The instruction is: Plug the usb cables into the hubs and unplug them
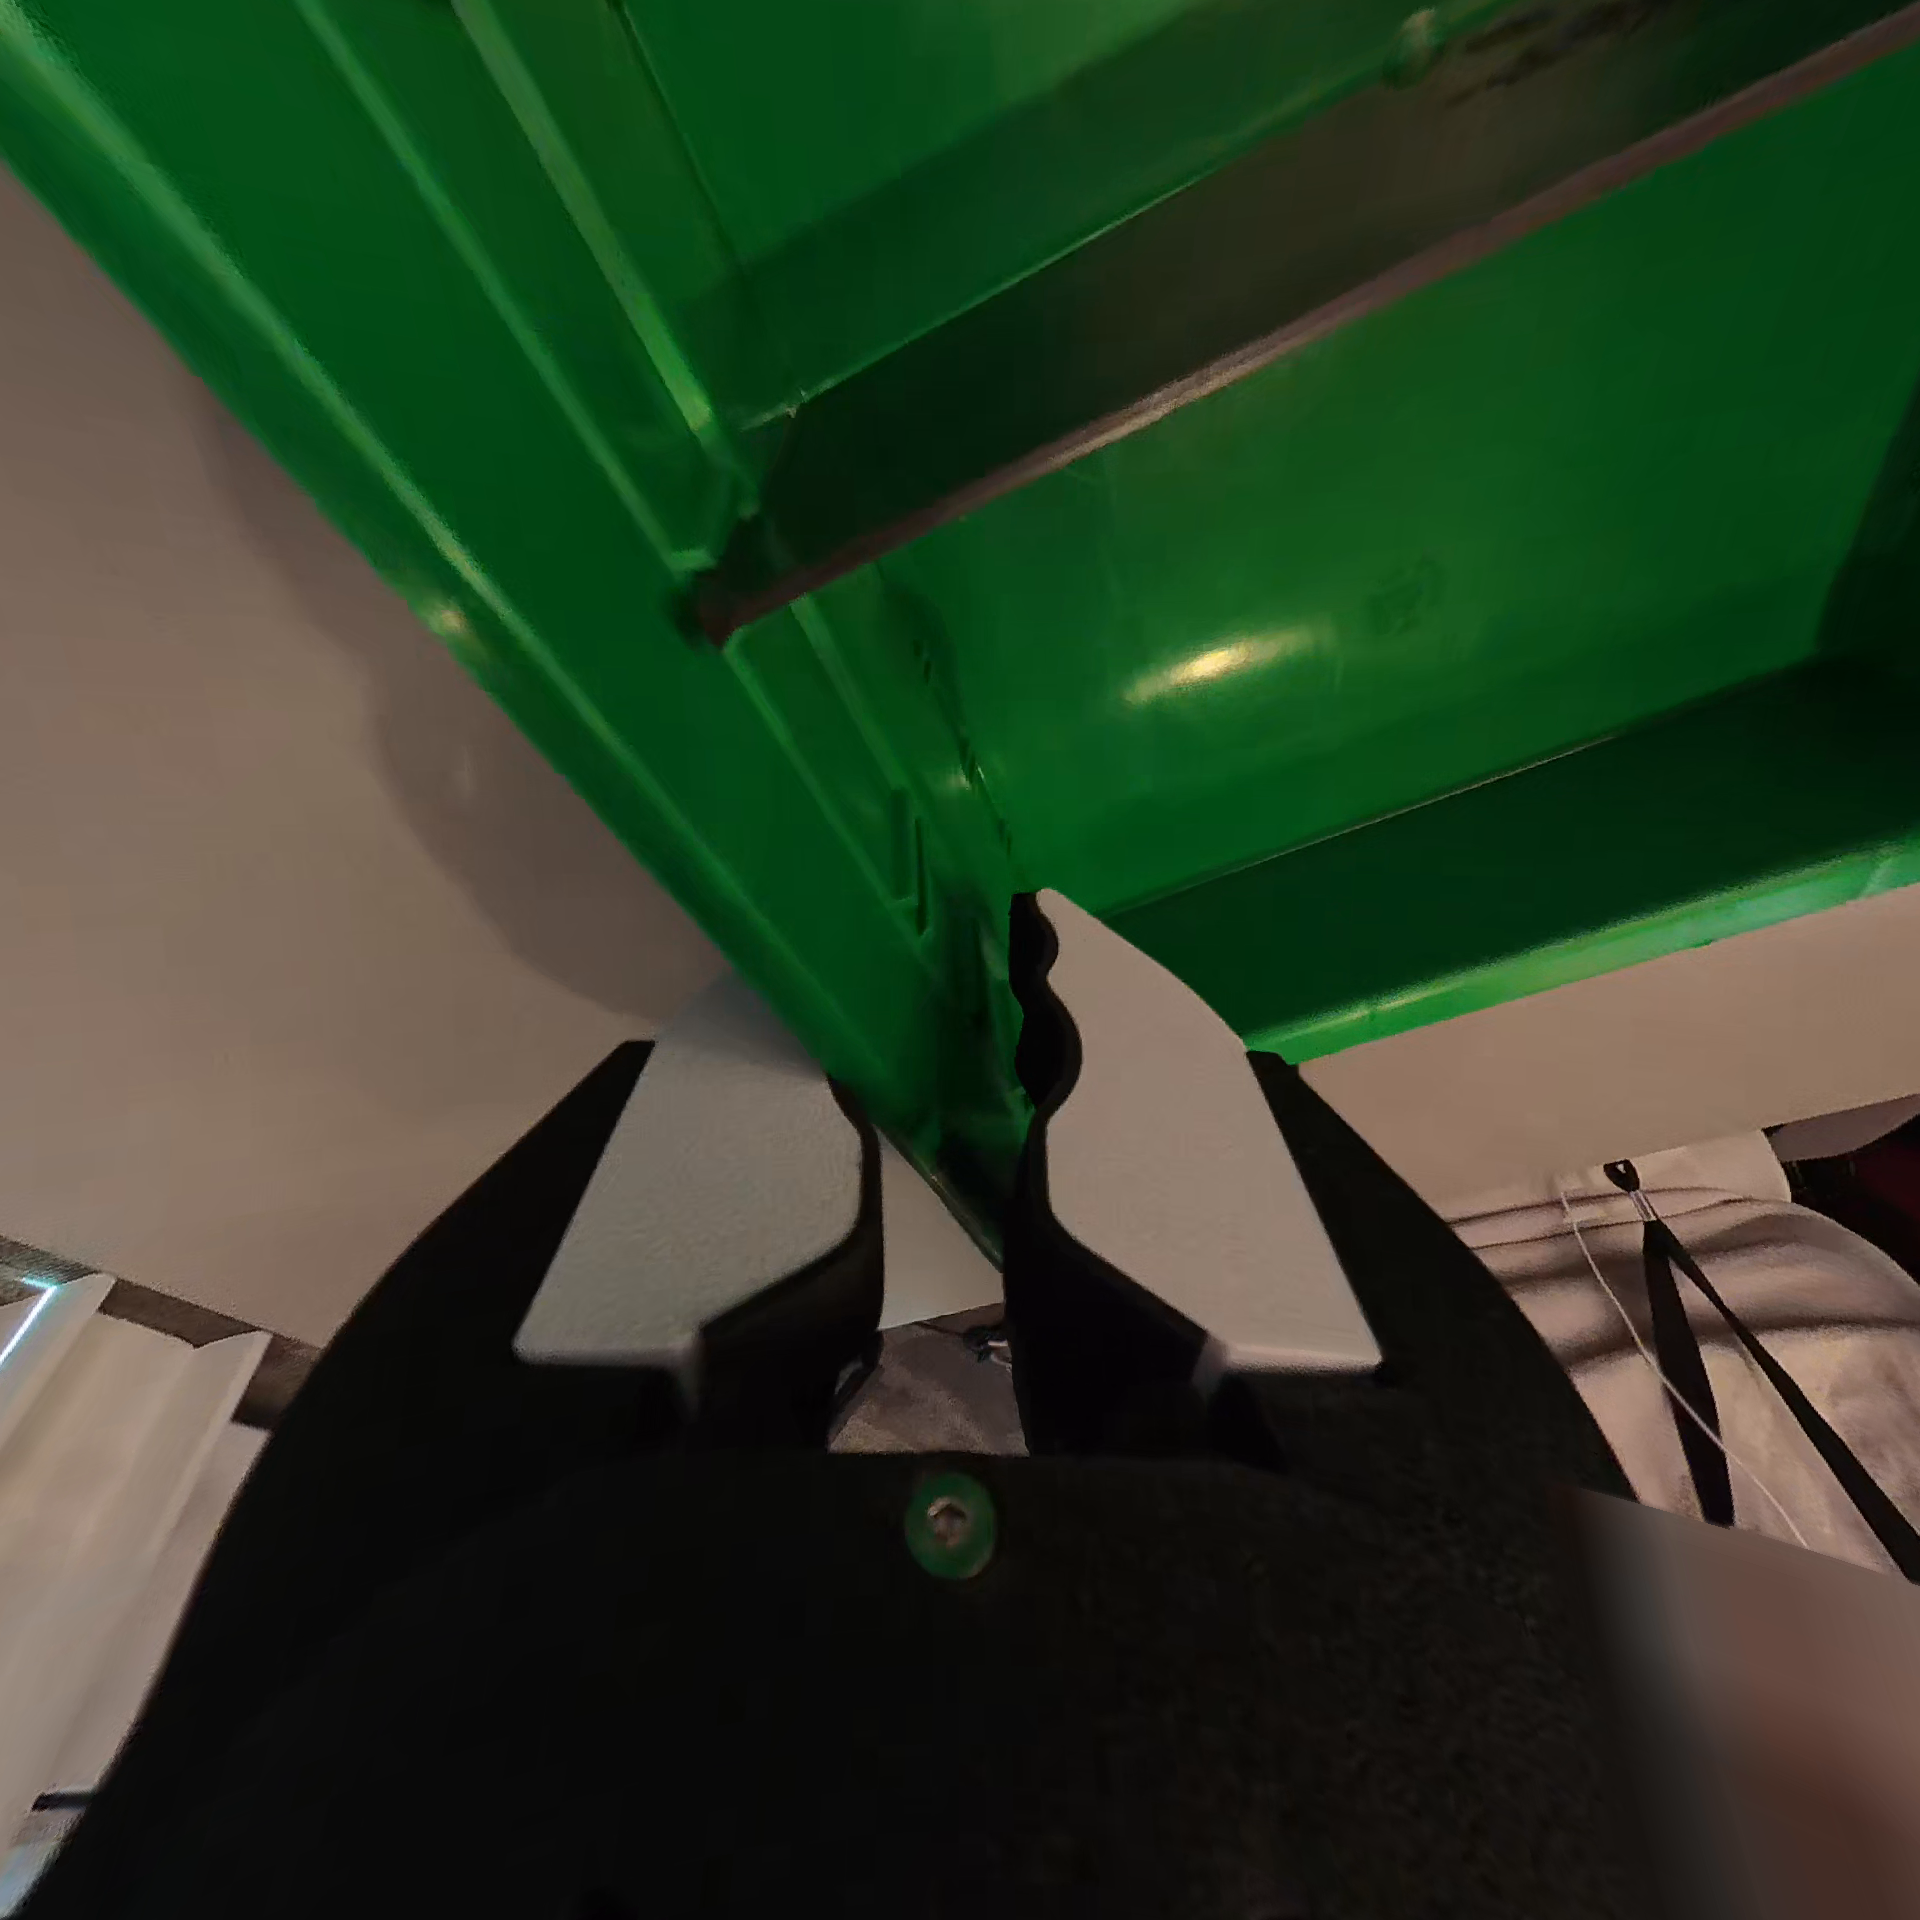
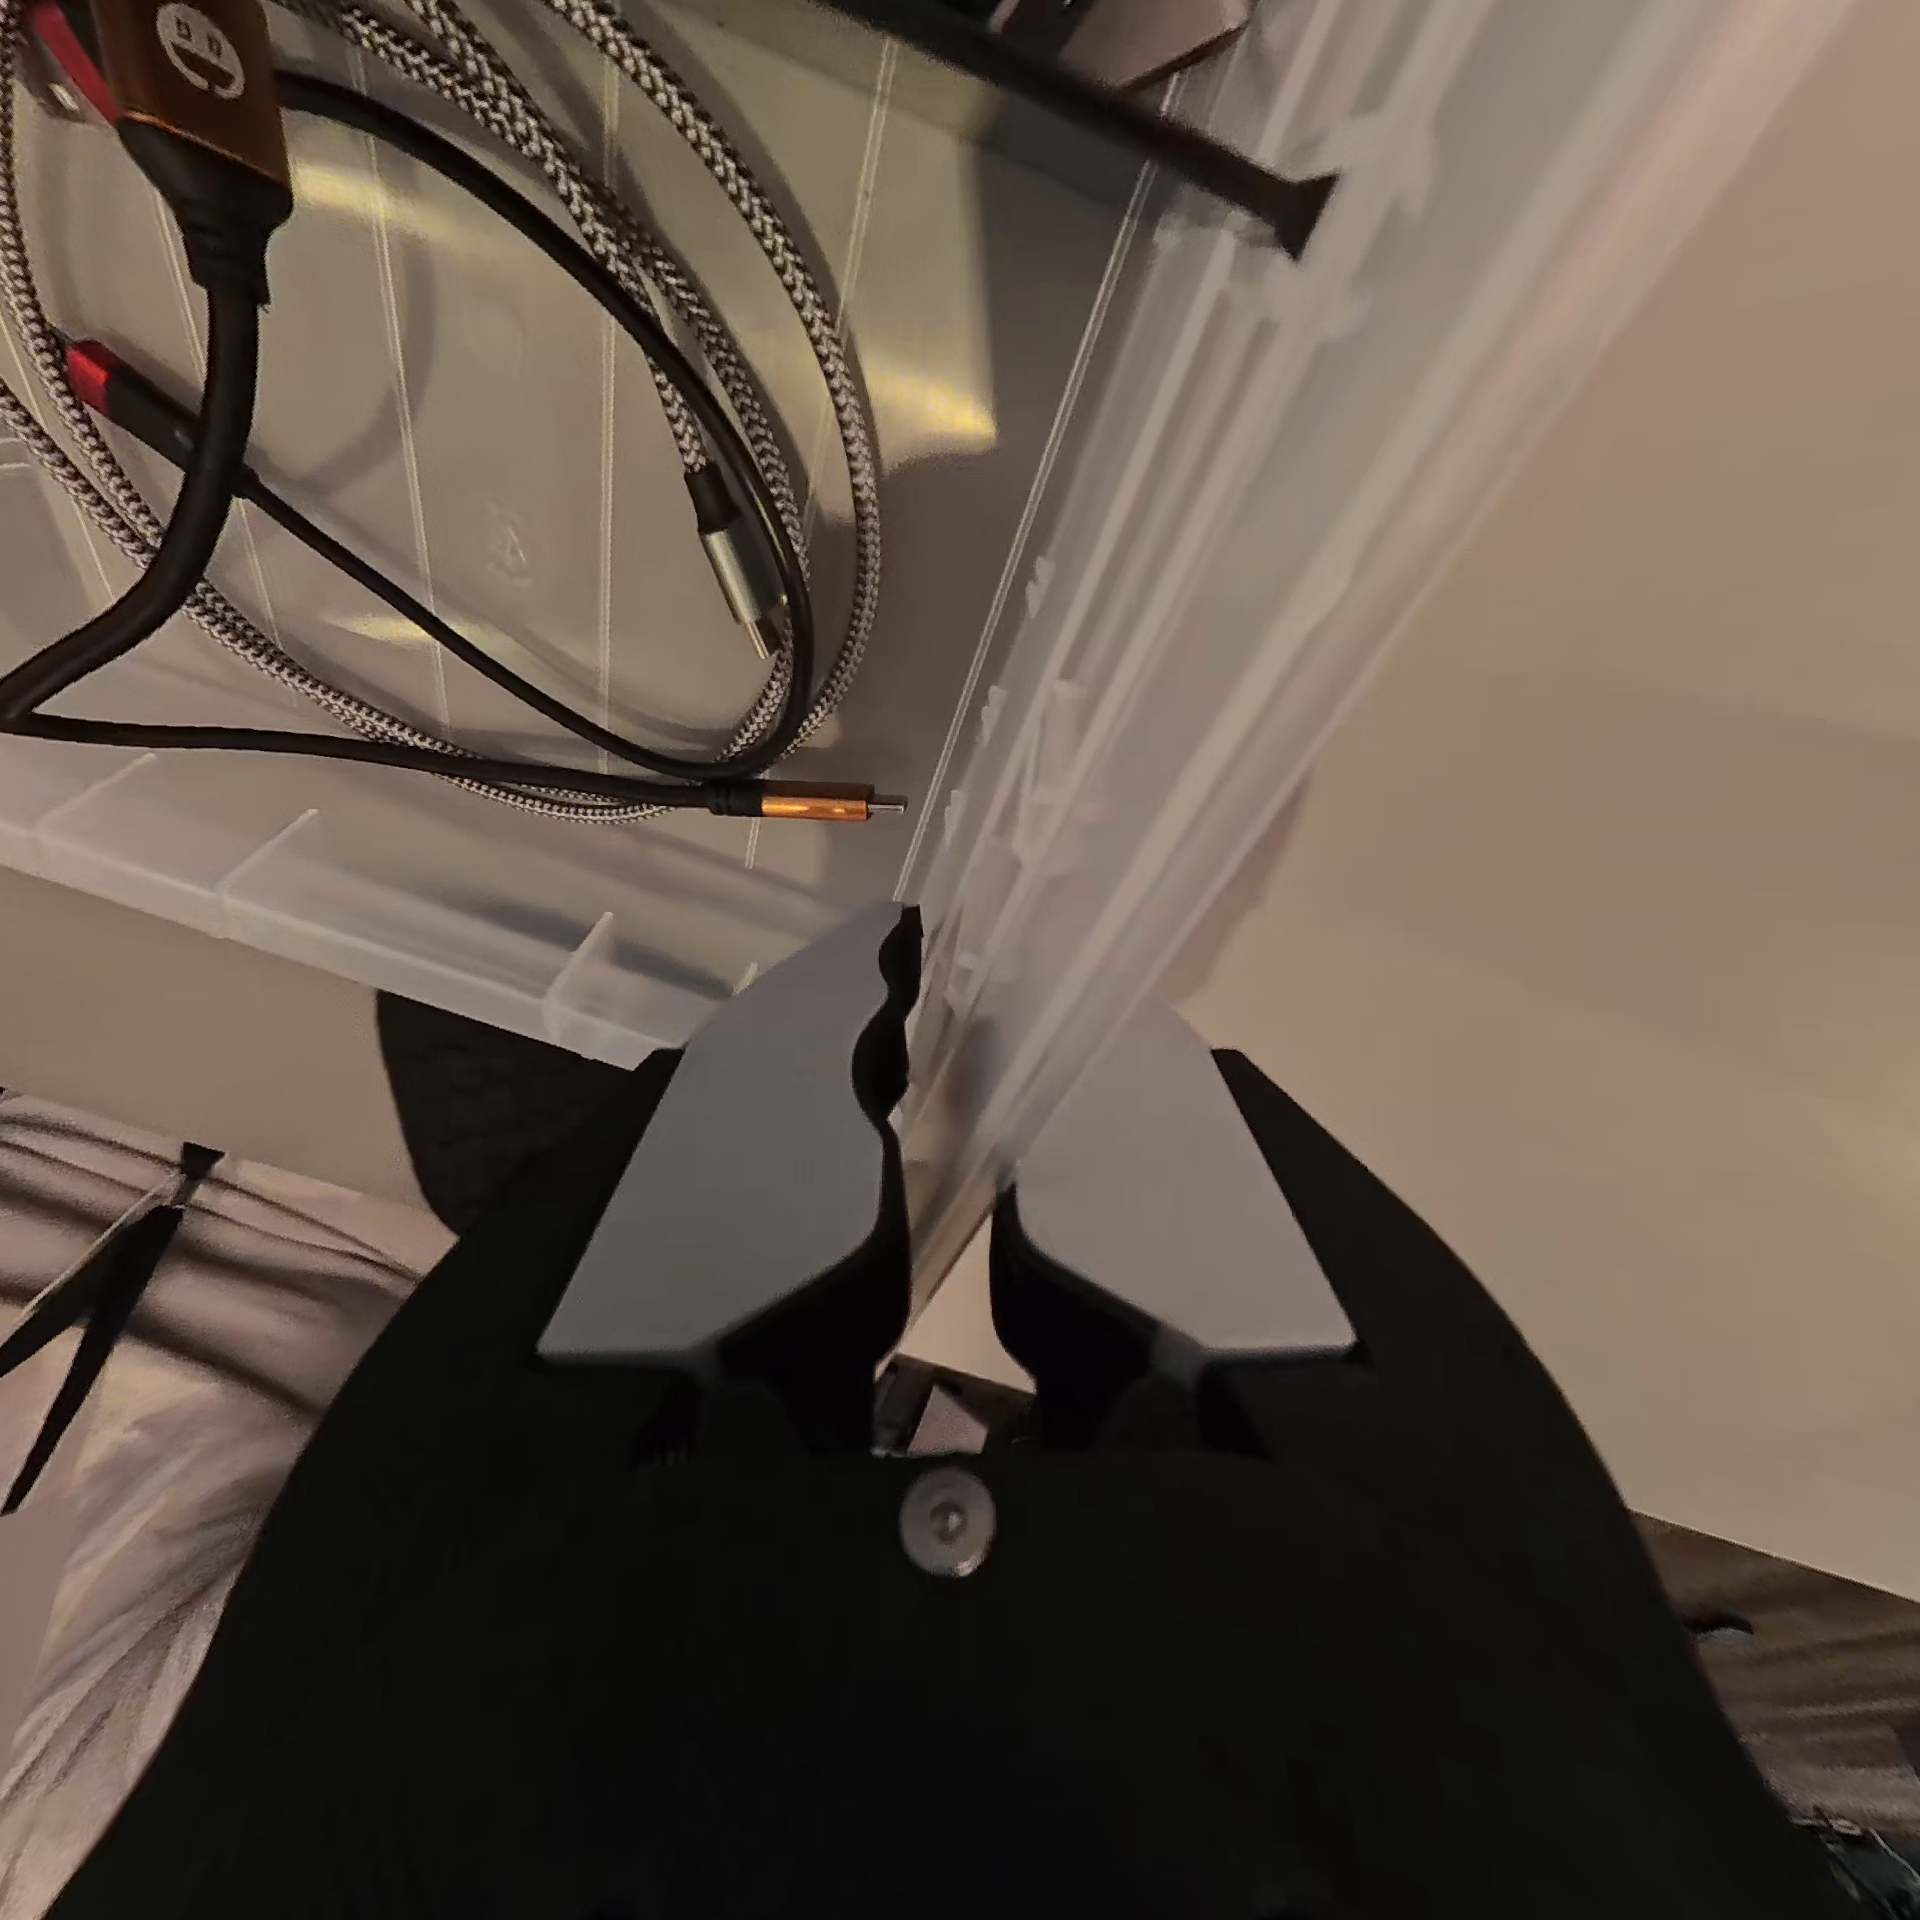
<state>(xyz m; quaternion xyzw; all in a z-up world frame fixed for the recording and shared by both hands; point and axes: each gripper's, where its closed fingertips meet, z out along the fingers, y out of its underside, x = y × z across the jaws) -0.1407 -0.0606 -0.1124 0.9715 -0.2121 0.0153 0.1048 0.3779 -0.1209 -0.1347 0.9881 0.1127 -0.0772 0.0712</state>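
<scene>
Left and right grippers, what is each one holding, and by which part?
Left gripper clamps the green bin by its corner rim; right gripper clamps the clear bin by its side rim.

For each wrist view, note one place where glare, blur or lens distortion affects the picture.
Left wrist view: bright glare spot on the green bin floor, its straight walls fanned by the wide lens, left claw casting a table shadow. Right wrist view: glare patches on the clear bin floor, its wall beside the right claw smeared by blur.

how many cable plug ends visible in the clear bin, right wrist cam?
4: orange-tipped plug by the bin's near corner, silver plug mid-bin, red plug at left, big copper plug top left. Others may sit off-frame.
</scene>
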